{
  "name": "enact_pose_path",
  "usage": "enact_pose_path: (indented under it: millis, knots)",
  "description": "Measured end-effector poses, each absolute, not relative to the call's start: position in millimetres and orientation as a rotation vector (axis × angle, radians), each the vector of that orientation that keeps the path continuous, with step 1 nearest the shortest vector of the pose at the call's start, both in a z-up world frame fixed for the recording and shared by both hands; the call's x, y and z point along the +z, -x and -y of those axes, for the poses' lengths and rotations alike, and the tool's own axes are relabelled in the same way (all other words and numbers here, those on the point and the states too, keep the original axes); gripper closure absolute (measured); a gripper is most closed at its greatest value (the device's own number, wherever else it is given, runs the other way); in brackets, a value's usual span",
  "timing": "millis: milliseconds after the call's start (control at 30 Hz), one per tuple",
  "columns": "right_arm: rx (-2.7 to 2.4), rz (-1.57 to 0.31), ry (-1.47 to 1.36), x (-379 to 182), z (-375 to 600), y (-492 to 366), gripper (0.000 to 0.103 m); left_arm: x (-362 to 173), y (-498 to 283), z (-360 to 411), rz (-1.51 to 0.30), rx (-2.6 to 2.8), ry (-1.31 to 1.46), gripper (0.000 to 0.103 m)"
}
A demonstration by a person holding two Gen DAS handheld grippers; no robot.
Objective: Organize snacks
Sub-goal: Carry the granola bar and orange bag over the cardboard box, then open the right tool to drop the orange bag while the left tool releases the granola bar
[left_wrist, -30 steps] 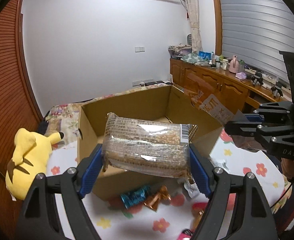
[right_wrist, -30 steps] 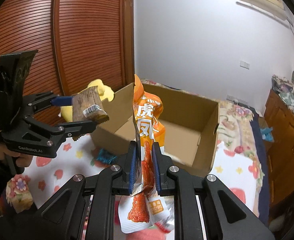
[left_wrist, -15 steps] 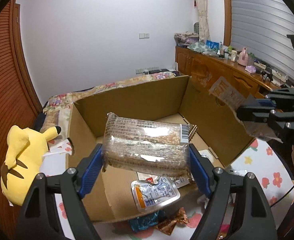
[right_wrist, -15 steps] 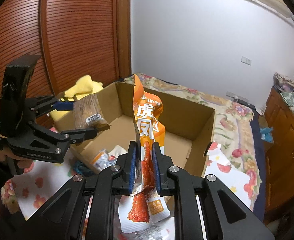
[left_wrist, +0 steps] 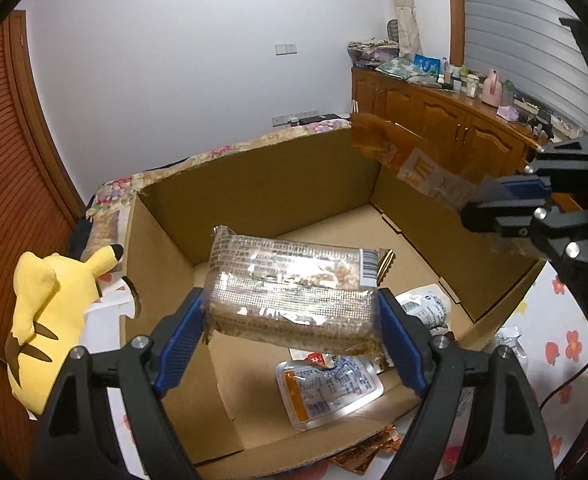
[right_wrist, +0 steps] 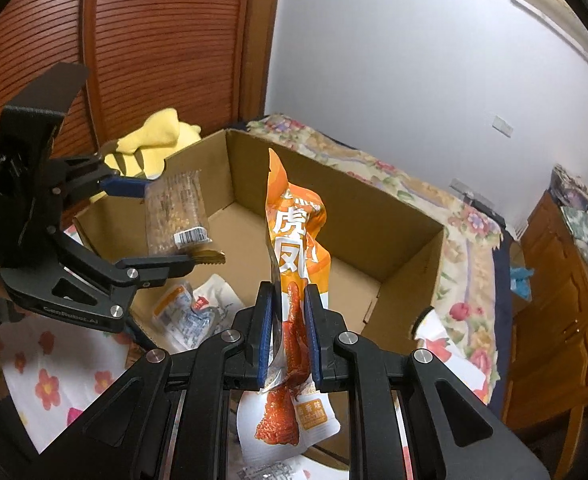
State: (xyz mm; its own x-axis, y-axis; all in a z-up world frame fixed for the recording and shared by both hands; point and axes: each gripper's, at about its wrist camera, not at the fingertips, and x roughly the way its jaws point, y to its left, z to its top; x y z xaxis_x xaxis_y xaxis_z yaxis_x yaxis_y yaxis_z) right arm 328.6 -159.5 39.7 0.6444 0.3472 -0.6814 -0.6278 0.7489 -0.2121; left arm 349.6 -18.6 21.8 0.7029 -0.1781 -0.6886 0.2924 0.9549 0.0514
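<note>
Two handheld black grippers with blue finger pads hover over an open brown cardboard box (left_wrist: 254, 200) that sits on a white cloth printed with red and yellow flowers (right_wrist: 46, 384).

The left gripper (left_wrist: 292, 324) is clamped on a clear plastic packet of brown cereal bars (left_wrist: 294, 292), one blue pad pressing each short end. The packet is held roughly level above the near part of the box, its barcode label at the upper right corner. In the right wrist view the same gripper (right_wrist: 166, 224) appears at the left, holding the packet (right_wrist: 176, 216) over the box's left wall.

The right gripper (right_wrist: 288, 332) is closed on an orange and white snack pouch printed with a chicken foot (right_wrist: 295, 248). Its pads pinch the pouch near the middle; the orange top stands up above the fingers, over the box, and the white bottom hangs below them. In the left wrist view this gripper (left_wrist: 505, 196) reaches in from the right, and the pouch shows only as a blurred, see-through shape above the box's right wall.

Inside the box, on its floor near the front, lie two white and silver sealed pouches with orange trim (left_wrist: 329, 392). A copper-coloured foil wrapper (left_wrist: 369, 456) lies on the cloth just outside the front wall.

A yellow plush toy with black-tipped ears (left_wrist: 50, 316) rests just beside the box's left wall. Behind it is a reddish wooden slatted door (right_wrist: 166, 40). A wooden cabinet with cluttered top (left_wrist: 445, 112) stands along the far right wall.
</note>
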Motion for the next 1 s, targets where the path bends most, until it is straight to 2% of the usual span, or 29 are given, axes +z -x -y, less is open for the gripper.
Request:
enact_pose_path:
  millis: [1000]
  knots:
    - [0.557,-0.774,0.371,8,155,-367,0.089,19,-351,20,-0.743,-0.285,-0.112,0.015]
